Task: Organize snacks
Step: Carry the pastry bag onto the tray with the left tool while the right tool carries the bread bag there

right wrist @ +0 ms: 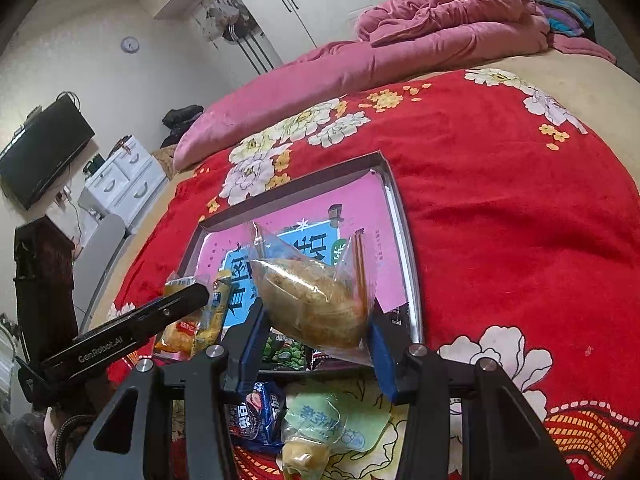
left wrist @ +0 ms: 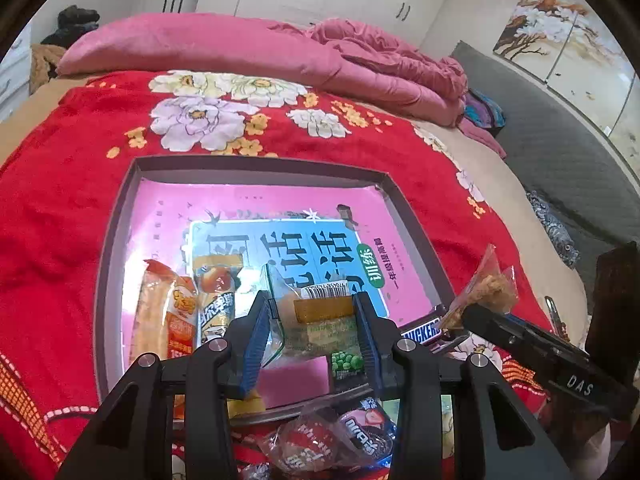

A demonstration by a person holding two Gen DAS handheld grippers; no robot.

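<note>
A shallow grey tray (left wrist: 120, 216) with a pink book in it lies on the red flowered blanket. My left gripper (left wrist: 314, 312) is shut on a clear-wrapped pastry with a green label (left wrist: 316, 316), held low over the tray's near part. Two orange snack packs (left wrist: 168, 312) lie in the tray at the left, a Snickers bar (left wrist: 422, 330) at the right edge. My right gripper (right wrist: 316, 320) is shut on a clear bag with a brown bun (right wrist: 312, 300), held above the tray's (right wrist: 404, 216) near right corner; it shows in the left wrist view (left wrist: 484, 288) too.
Loose snacks lie on the blanket in front of the tray: a dark strawberry pack (right wrist: 256, 416), a green-labelled pastry (right wrist: 328, 420), a red-wrapped one (left wrist: 308, 444). A green-pea pack (left wrist: 347, 362) lies in the tray. A pink quilt (left wrist: 248, 52) is piled at the far side. A dark wooden post (right wrist: 40, 280) stands at the left.
</note>
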